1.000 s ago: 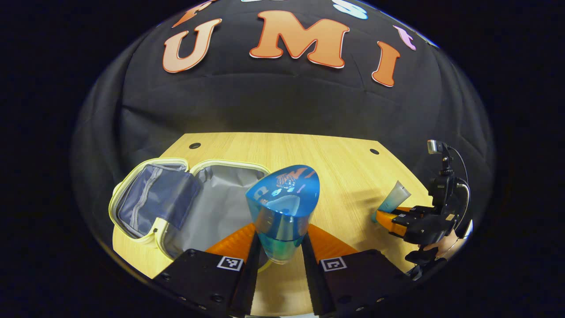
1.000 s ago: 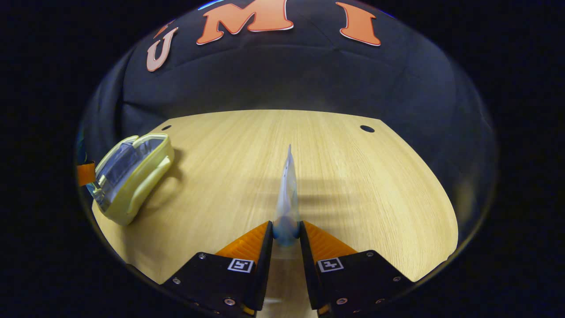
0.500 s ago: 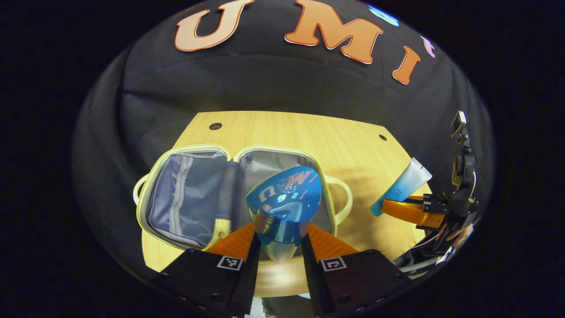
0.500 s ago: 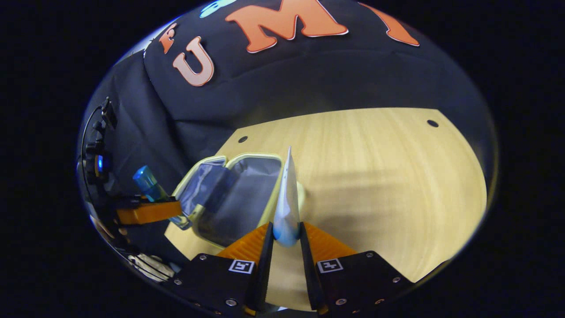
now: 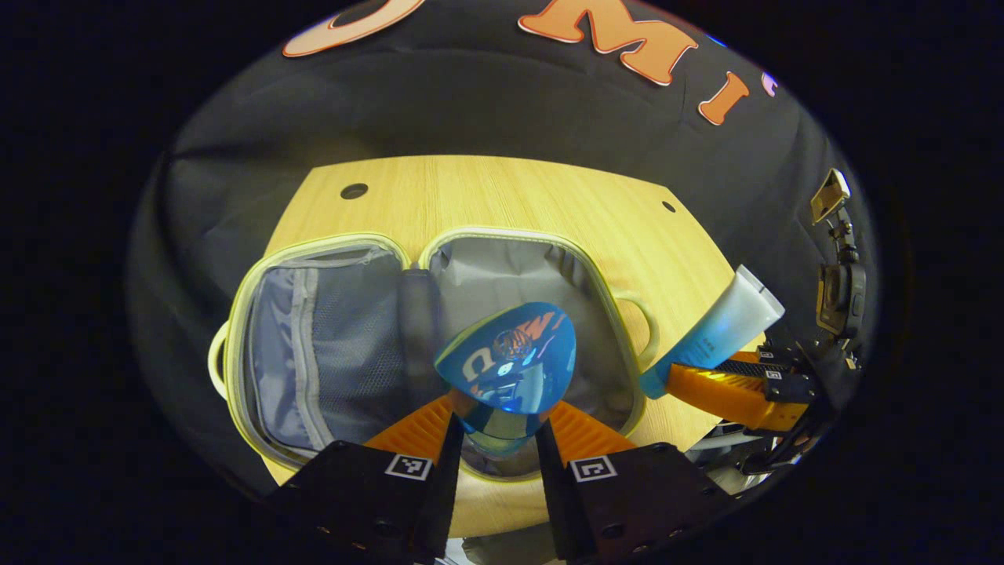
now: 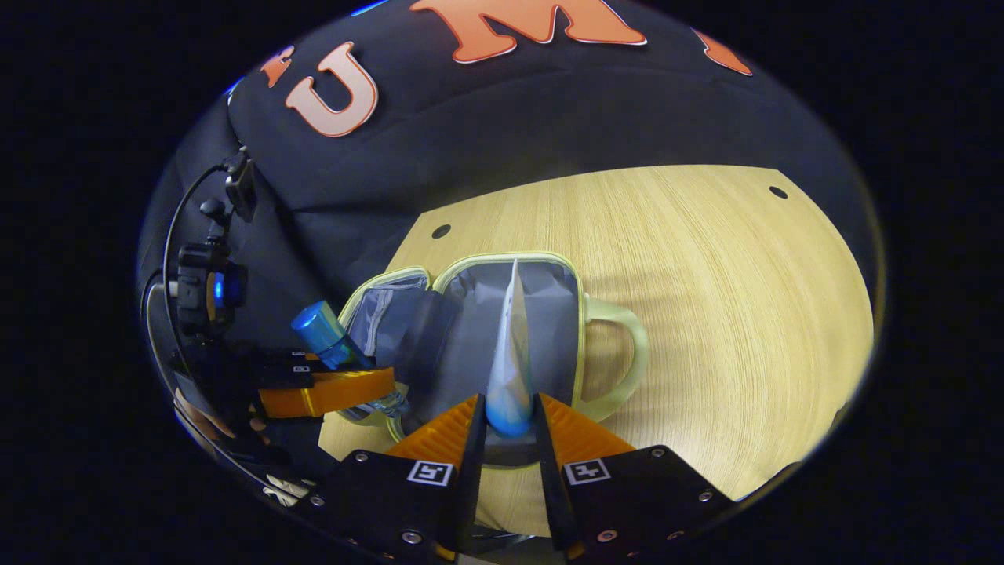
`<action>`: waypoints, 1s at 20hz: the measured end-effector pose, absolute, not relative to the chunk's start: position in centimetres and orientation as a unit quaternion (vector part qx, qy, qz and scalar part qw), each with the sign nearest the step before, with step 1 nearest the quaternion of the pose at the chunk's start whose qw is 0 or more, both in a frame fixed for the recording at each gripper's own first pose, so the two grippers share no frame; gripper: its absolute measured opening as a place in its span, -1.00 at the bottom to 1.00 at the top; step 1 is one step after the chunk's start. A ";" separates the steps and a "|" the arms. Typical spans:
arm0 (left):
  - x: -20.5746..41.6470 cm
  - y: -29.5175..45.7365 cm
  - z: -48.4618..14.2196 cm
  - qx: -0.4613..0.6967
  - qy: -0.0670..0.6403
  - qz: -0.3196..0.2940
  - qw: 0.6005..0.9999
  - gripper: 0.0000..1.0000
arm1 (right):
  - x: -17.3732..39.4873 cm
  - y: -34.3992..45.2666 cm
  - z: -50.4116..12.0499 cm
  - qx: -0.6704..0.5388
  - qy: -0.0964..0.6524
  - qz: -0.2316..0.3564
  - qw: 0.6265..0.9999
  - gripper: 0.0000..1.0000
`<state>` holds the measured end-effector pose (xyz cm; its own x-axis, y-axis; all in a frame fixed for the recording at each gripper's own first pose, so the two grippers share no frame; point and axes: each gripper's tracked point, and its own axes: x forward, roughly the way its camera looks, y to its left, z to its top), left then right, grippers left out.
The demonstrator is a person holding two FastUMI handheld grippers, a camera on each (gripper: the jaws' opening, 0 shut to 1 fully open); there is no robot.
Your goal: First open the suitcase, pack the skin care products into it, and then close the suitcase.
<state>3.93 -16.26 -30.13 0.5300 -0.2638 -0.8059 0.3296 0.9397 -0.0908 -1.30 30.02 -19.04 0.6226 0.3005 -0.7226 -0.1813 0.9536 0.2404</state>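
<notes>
Done: the small pale-yellow fabric suitcase (image 5: 439, 314) is lying open, mid-frame.
Left gripper (image 5: 496, 439): gripping the shiny blue bottle (image 5: 506, 369).
Right gripper (image 6: 508, 439): pinching the white-and-blue tube (image 6: 510, 353).
Left: dropping both in, closing.

A recording booth: black cloth wall (image 5: 486, 102) behind a wooden table (image 6: 706, 259).

Black gripper bodies (image 5: 502, 479) with silver screws, square coded markers, and looping black cable (image 6: 169, 235)

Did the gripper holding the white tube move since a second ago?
Yes. The right gripper with the tube swung from over bare table to above the open suitcase.
</notes>
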 end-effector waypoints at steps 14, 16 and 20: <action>6.7 -18.4 -36.6 0.063 0.509 -0.157 0.844 -0.02 | -0.9 28.3 -20.6 0.062 0.443 0.102 0.888 -0.24; 6.8 -19.1 -36.3 0.068 0.502 -0.167 0.846 0.48 | -0.8 28.1 -20.8 0.059 0.445 0.102 0.888 -0.24; 7.3 -19.5 -34.9 0.094 0.480 -0.164 0.857 0.91 | -0.5 28.1 -21.0 0.057 0.445 0.104 0.888 -0.25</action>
<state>7.28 -19.49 -34.90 0.4862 -0.1905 -0.8528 0.3702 0.9290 0.0035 -0.53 28.12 -20.95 0.5827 0.2352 -0.7779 -0.1347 0.9719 0.1930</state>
